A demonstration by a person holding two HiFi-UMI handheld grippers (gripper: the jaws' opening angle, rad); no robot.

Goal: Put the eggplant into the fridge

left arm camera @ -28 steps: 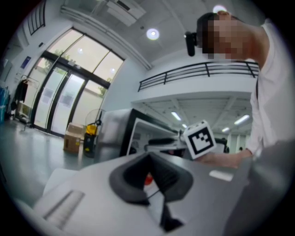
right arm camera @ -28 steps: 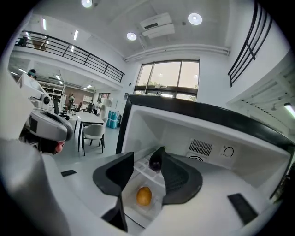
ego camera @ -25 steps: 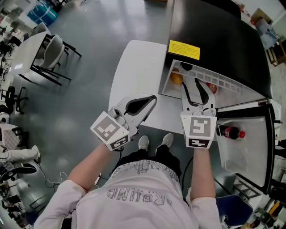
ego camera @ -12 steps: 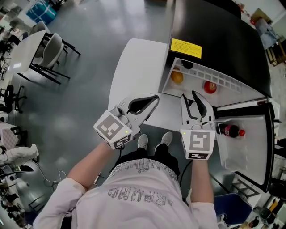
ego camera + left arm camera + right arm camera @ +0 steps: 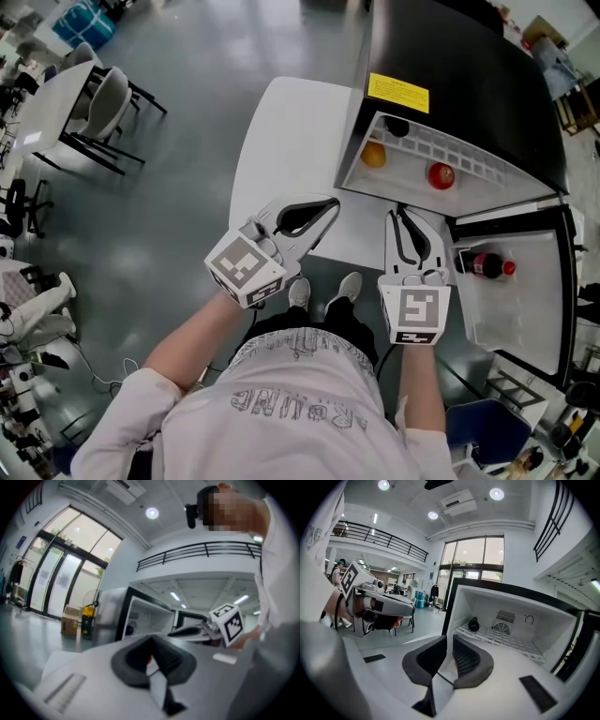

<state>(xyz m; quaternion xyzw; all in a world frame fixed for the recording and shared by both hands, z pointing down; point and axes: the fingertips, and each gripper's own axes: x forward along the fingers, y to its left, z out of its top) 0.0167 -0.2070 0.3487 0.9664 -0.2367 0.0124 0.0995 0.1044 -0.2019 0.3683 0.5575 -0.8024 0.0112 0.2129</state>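
On the wire shelf inside the open fridge, a dark rounded thing that looks to be the eggplant is lying toward the back left, just beside the vent in the rear wall. It is touching neither claw. An orange fruit and a red one are sitting apart from each other past the shelf's front edge in the head view, seemingly lower in the compartment. A dark bottle with a red cap is lying in the rack of the swung-open door.

The right claw is pointing into the fridge from outside its mouth, tipped a little downward. Its jaws have just been closing and are now standing almost together with a slim gap, gripping nothing. The left claw is hovering level over the near edge of the white bench, well clear of the fridge, with its pads meeting at the tips and nothing between them.
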